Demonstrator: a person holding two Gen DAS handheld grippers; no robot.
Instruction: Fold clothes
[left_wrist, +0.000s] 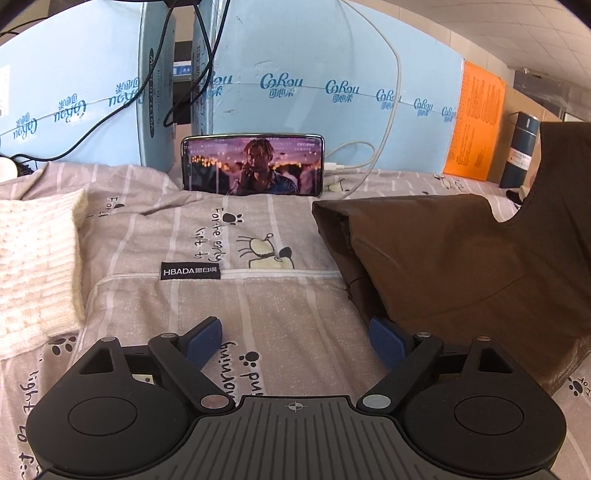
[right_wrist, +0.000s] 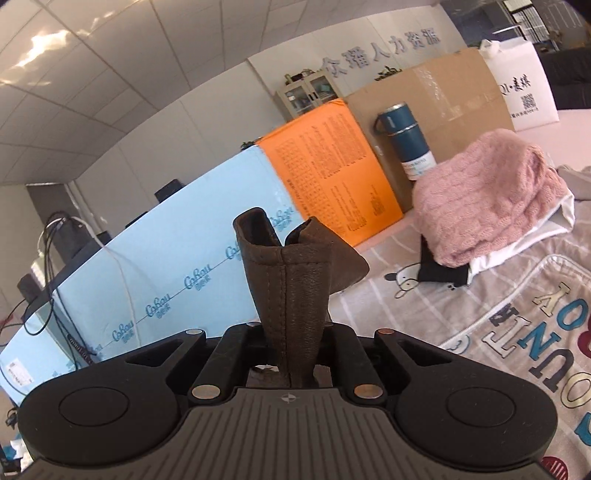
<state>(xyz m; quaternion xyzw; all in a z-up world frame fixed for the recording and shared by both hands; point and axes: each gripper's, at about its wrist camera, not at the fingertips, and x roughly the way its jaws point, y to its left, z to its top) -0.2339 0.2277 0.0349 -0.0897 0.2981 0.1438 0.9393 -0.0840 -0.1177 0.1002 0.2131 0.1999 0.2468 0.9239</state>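
A brown leather-like garment (left_wrist: 461, 258) lies on the printed bedsheet (left_wrist: 258, 295) at the right of the left wrist view, with part of it lifted up at the far right. My left gripper (left_wrist: 295, 339) is open and empty just above the sheet, its right blue pad (left_wrist: 388, 341) touching the garment's near edge. My right gripper (right_wrist: 290, 332) is shut on a bunched edge of the brown garment (right_wrist: 291, 280) and holds it up off the bed; the fingertips are hidden by the fabric.
A cream knit garment (left_wrist: 37, 266) lies at the left. A phone (left_wrist: 253, 166) playing video leans on blue boxes (left_wrist: 295, 74). A pink knit stack (right_wrist: 491, 195) sits over white and black clothes at the right. A blue flask (right_wrist: 404, 140), orange box (right_wrist: 332, 166) and cables stand behind.
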